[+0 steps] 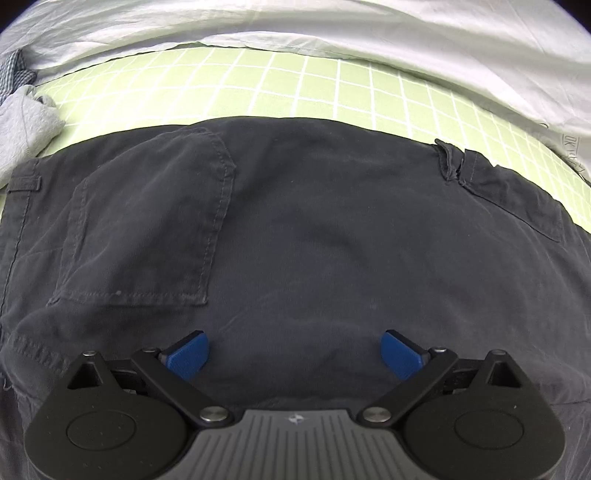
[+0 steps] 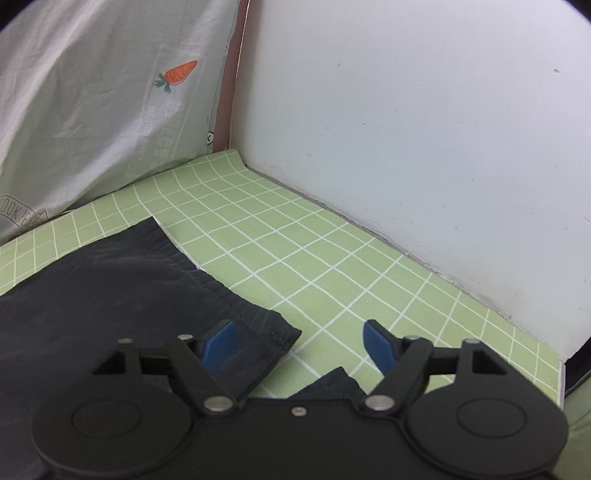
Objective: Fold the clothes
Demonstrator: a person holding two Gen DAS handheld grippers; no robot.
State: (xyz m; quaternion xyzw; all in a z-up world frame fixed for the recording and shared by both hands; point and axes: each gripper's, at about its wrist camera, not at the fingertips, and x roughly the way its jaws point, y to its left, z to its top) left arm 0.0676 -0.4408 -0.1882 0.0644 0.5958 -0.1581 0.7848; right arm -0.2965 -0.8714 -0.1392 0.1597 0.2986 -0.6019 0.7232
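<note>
Dark navy shorts [image 1: 295,229] lie flat on a green checked sheet [image 1: 280,88], back pocket [image 1: 147,221] at the left and a belt loop by the waistband at far left. My left gripper [image 1: 295,354] hovers open just above the shorts' middle, nothing between its blue pads [image 1: 188,356]. In the right wrist view the shorts [image 2: 92,295] show a hemmed leg corner [image 2: 273,338]. My right gripper [image 2: 299,345] is open over that corner, its left pad [image 2: 219,343] above the fabric and the right one over bare sheet.
A white quilt [image 1: 295,29] lies along the far side of the bed, seen with a carrot print [image 2: 179,74] in the right wrist view. A pale wall [image 2: 424,129] bounds the bed on the right. A crumpled light garment [image 1: 26,122] sits at the far left.
</note>
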